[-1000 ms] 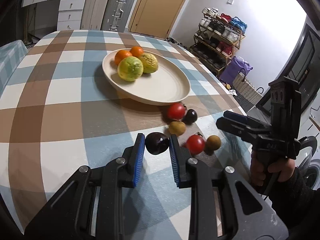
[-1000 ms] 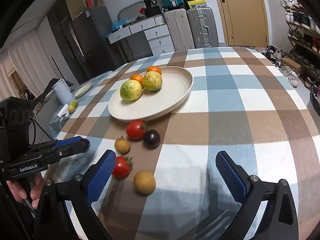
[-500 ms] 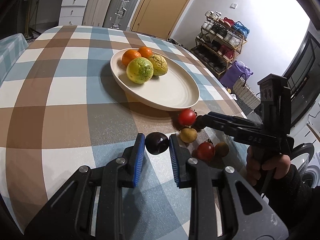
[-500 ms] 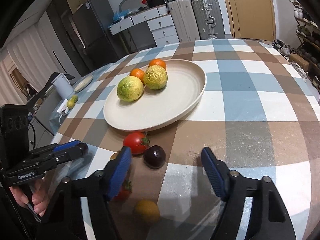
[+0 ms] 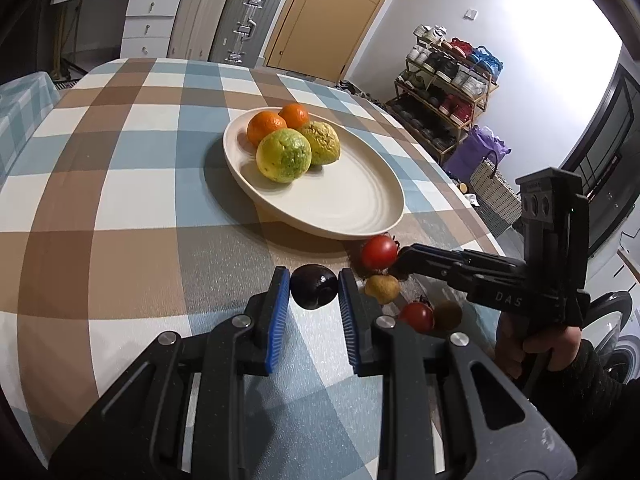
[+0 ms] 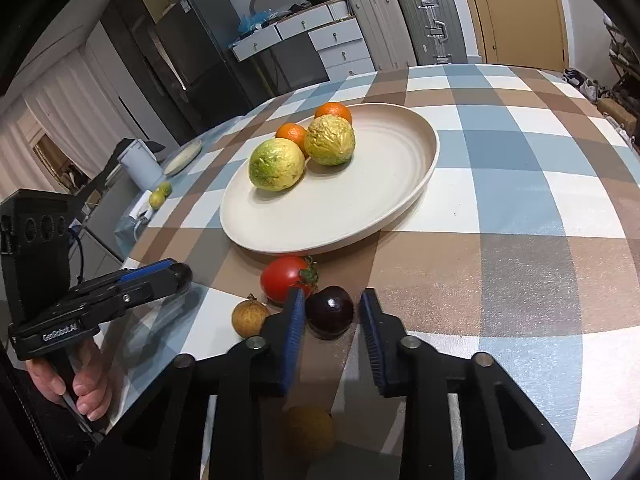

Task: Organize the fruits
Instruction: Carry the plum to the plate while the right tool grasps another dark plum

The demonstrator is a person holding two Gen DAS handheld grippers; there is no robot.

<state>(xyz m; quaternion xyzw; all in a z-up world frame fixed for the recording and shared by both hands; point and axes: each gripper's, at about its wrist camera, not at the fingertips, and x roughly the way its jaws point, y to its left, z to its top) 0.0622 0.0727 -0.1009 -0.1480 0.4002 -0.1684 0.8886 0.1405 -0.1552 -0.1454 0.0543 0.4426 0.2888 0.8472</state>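
My left gripper point(image 5: 313, 291) is shut on a dark purple fruit point(image 5: 313, 291) and holds it above the checked tablecloth, short of the cream plate point(image 5: 360, 216). The plate holds two oranges point(image 5: 266, 128) and two yellow-green fruits point(image 5: 284, 155). My right gripper point(image 6: 331, 316) is open, its pads either side of a second dark purple fruit point(image 6: 330, 311) on the table; a gap shows on the right side. A red tomato point(image 6: 286, 282) and a brown longan point(image 6: 251, 316) lie just left of it. Another tomato point(image 5: 417, 316) and longan point(image 5: 447, 313) lie nearer the edge.
The table edge runs close behind the loose fruits point(image 5: 480, 232). A small side table with a white jug point(image 6: 138, 164) and two limes point(image 6: 160, 194) stands left of the table. Suitcases point(image 5: 244, 24), drawers and a shoe rack point(image 5: 448, 92) line the walls.
My right gripper moved forward over the loose fruits and narrowed around the second dark fruit. My left gripper rose slightly and moved toward the plate with its dark fruit.
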